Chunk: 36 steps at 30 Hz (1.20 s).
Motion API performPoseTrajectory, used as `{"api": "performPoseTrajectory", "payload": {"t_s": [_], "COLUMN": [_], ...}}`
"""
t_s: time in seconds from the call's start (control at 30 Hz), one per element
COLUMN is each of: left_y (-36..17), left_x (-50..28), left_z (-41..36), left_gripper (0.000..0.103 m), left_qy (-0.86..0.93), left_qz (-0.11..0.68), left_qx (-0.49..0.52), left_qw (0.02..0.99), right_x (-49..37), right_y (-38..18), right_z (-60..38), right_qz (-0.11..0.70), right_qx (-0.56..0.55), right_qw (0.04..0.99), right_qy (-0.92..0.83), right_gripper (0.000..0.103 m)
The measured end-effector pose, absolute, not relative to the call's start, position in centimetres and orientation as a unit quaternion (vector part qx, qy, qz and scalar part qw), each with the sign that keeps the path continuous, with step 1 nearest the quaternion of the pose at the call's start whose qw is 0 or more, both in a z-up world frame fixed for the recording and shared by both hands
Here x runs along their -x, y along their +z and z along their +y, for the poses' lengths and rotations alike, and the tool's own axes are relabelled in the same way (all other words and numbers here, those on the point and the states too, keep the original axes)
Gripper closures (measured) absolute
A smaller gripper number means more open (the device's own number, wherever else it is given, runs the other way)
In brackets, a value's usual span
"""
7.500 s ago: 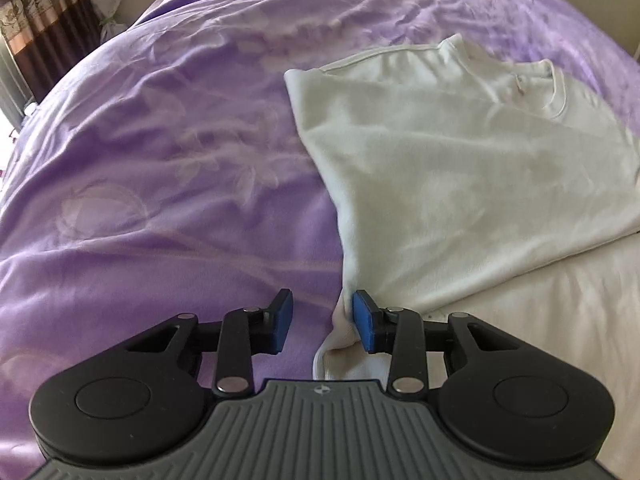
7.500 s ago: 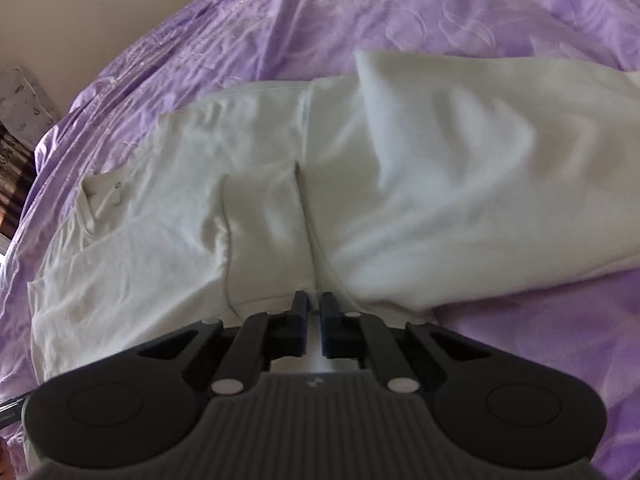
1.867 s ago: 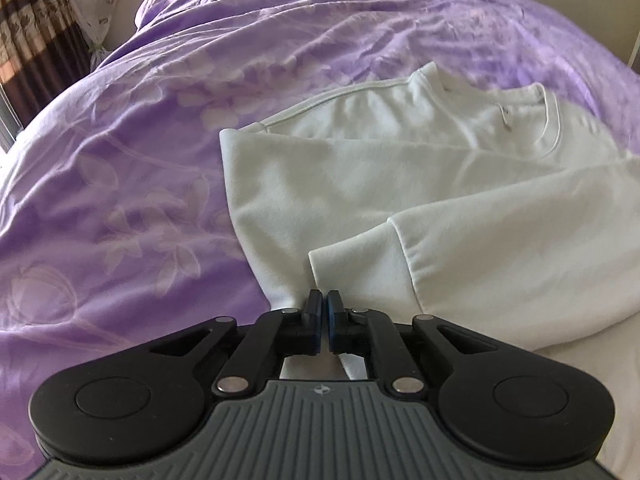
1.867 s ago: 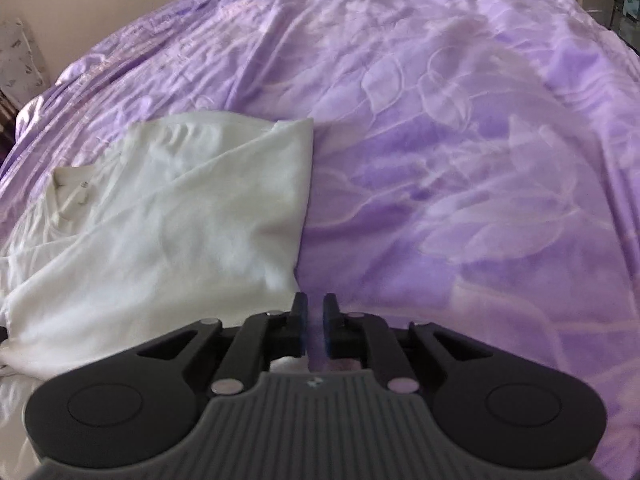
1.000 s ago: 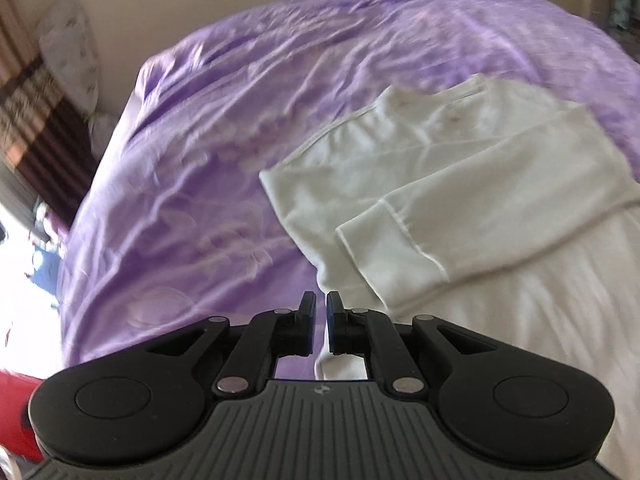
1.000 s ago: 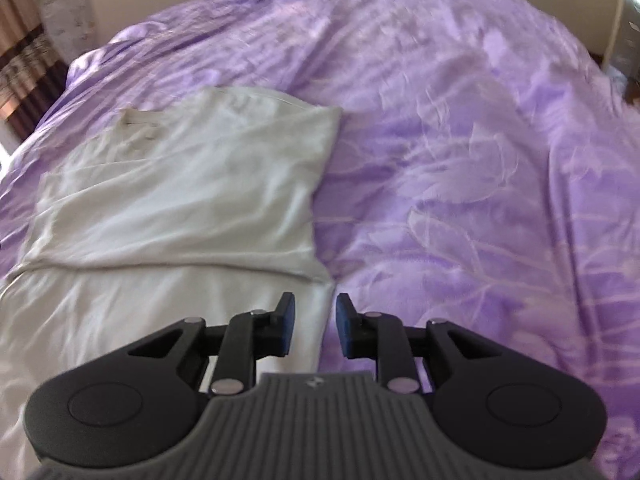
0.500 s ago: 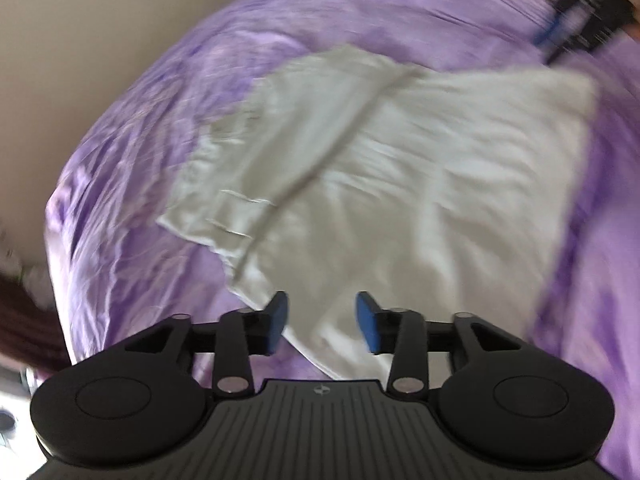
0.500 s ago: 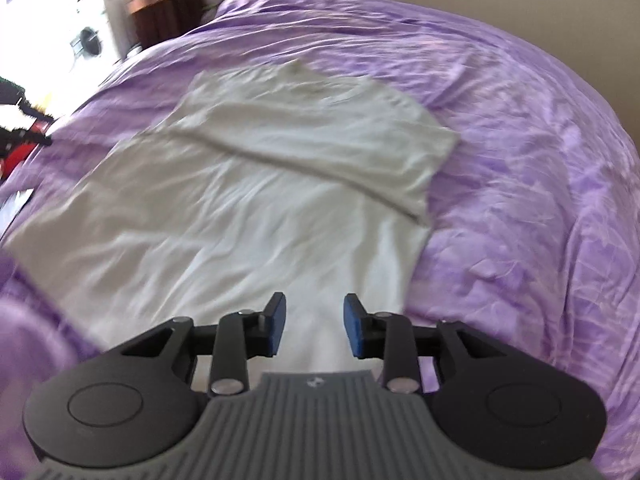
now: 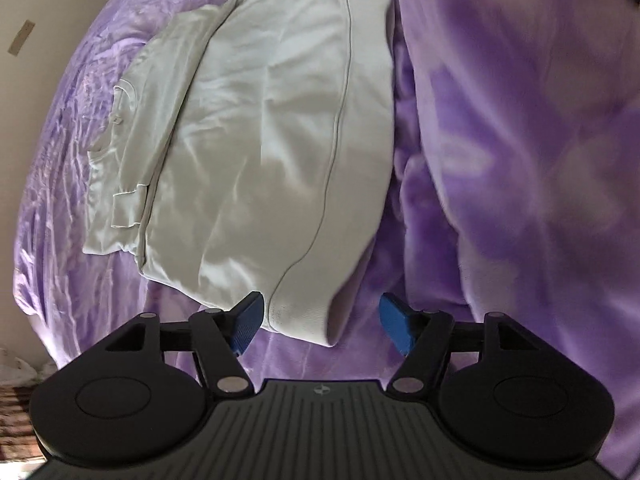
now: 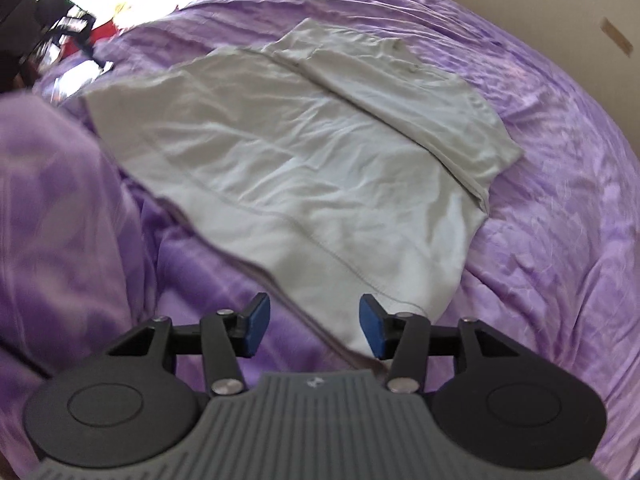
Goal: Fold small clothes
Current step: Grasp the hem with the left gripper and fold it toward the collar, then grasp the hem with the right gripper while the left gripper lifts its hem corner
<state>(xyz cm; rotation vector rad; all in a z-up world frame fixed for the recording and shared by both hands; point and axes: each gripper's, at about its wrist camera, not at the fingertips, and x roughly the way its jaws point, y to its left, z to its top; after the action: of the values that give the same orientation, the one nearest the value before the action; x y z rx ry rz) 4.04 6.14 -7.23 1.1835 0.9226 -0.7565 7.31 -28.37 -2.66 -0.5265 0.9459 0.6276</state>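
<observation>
- The far end of the white sweatshirt runs out of the top of the left wrist view, so its full length cannot be seen there.
- In that view the purple bedspread on the right is blurred, and its pattern is hard to read.
- The upper left corner of the right wrist view is washed out by bright light; the dark and red things there cannot be made out.
- A soft purple bulge fills the left side of the right wrist view, too blurred to tell apart from the bedspread.
- The sweatshirt lies flat on the bed, with one folded-over part on top along its far side and the neckline at the far end.
- Left claw: its blue pads are spread wide and grip nothing. The ribbed hem corner of the sweatshirt lies between them, close to the left pad; contact cannot be judged.
- Right claw: the pads are likewise spread wide and carry nothing. The stitched hem corner reaches into the gap, close beside the right pad.
</observation>
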Motion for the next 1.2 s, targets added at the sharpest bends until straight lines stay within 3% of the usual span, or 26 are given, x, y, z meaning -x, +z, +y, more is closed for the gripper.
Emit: {"api": "performPoseTrajectory", "payload": {"t_s": [0.2, 0.23, 0.27, 0.33, 0.43, 0.7, 1.0, 1.07, 1.2], "left_y": [-9.6, -9.7, -9.6, -9.0, -7.2, -1.5, 1.0, 1.0, 0.9], "left_x": [-3.1, -3.2, -3.4, -3.7, -4.1, -6.8, -8.2, -8.1, -8.1], "left_z": [5.3, 5.2, 5.3, 5.4, 5.7, 6.9, 8.0, 8.0, 8.1], "left_gripper": [0.029, 0.041, 0.059, 0.082, 0.096, 0.098, 0.099, 0.098, 0.099], "left_qy": [-0.299, -0.301, -0.303, -0.303, -0.292, -0.257, -0.235, -0.234, -0.231], "left_qz": [0.347, 0.348, 0.354, 0.364, 0.365, 0.364, 0.368, 0.367, 0.370], "left_qx": [-0.586, -0.582, -0.573, -0.550, -0.510, -0.371, -0.304, -0.303, -0.300], "left_qw": [0.669, 0.671, 0.674, 0.688, 0.722, 0.815, 0.847, 0.848, 0.848], "right_x": [-5.9, -5.7, -5.4, -5.1, -4.8, -5.9, -3.7, -2.9, -2.1], "right_y": [-3.4, -3.5, -3.6, -3.7, -4.1, -4.3, -7.1, -7.6, -8.7], "right_z": [-28.3, -28.3, -28.3, -28.2, -27.7, -27.6, -27.2, -26.8, -26.5], "right_qz": [0.427, 0.422, 0.419, 0.411, 0.393, 0.383, 0.327, 0.292, 0.269], "right_qx": [0.320, 0.334, 0.344, 0.364, 0.396, 0.439, 0.553, 0.594, 0.645], "right_qw": [0.789, 0.784, 0.781, 0.774, 0.767, 0.757, 0.716, 0.700, 0.661], "right_qy": [0.306, 0.308, 0.310, 0.316, 0.317, 0.295, 0.274, 0.269, 0.274], "right_gripper": [0.053, 0.052, 0.052, 0.052, 0.053, 0.057, 0.058, 0.063, 0.090]}}
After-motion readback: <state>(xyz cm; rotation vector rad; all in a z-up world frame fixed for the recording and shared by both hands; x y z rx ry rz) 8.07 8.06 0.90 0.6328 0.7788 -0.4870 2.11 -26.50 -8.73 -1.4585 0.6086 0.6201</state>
